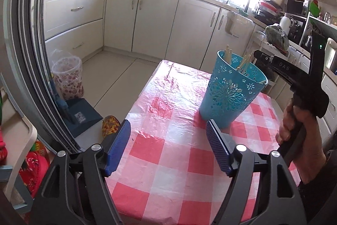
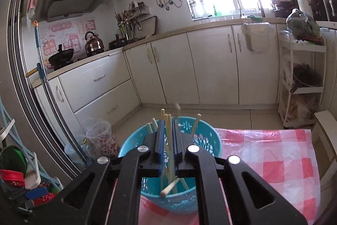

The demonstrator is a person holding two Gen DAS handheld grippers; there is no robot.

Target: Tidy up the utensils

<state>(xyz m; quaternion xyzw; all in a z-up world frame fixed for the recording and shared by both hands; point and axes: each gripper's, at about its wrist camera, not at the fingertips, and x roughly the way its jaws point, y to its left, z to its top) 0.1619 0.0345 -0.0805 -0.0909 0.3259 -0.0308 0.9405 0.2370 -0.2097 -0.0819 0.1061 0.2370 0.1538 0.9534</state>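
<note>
At the far left of the left wrist view, a clear bin (image 1: 67,77) with a red floral print is seen on the floor, its base partly cut off by a dark dustpan (image 1: 83,114). The left gripper (image 1: 168,146) is held low over the red-and-white checked tabletop (image 1: 168,161), its jaws released wide with nothing between them. Further right, a turquoise cut-out basket (image 1: 229,94) is stood upright on the tabletop, pale chopsticks (image 1: 245,61) being seen above its rim; their lower ends are hidden by its wall. At the right edge, the right gripper (image 1: 273,64) is held over the basket's mouth, and its jaws are hidden in this view. In the right wrist view, the right gripper (image 2: 167,130) is clenched on one chopstick (image 2: 168,134) above the basket (image 2: 208,140). About seven sticks are counted there, though the overlap makes an exact count uncertain.
</note>
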